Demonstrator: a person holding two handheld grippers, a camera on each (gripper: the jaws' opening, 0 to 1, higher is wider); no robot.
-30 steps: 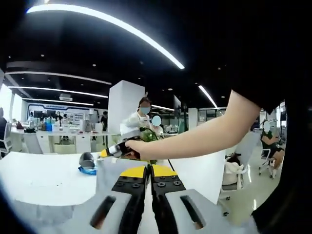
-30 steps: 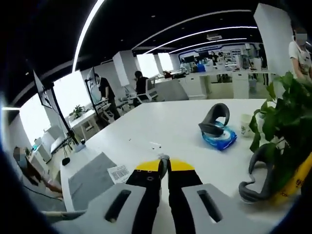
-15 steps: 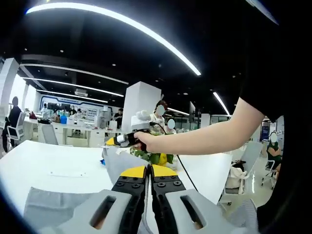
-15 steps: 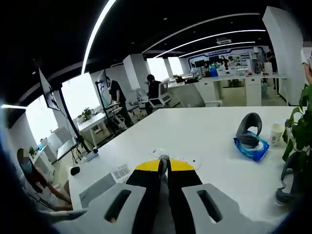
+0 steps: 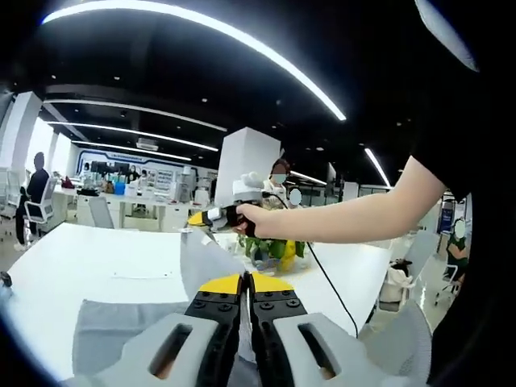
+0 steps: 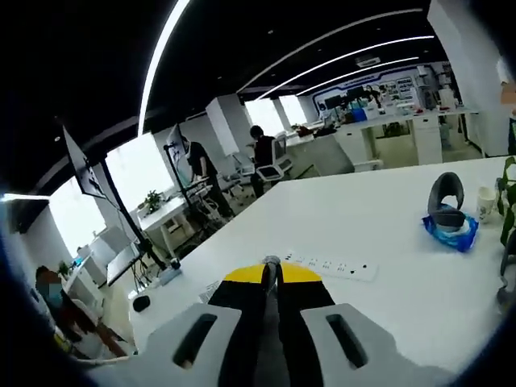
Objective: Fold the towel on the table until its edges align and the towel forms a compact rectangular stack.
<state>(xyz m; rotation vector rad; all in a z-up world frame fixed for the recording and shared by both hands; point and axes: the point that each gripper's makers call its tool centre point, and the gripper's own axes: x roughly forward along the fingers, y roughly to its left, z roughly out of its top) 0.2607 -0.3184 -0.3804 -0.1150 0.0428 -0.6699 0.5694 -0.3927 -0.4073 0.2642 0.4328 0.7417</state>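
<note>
Mid-fold, far from done. Left gripper (image 5: 245, 284) jaws clamped on grey towel (image 5: 121, 334), right gripper (image 6: 271, 272) same, pinching cloth. Towel lifted off white table (image 5: 72, 258), no neat stack yet.

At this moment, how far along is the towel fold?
Done: both grippers have shut on towel edges. In hand: the left gripper and the right gripper lift the grey towel off the white table, part of it raised toward the right hand. Left: lay it over, align the edges and form the compact stack.
</note>
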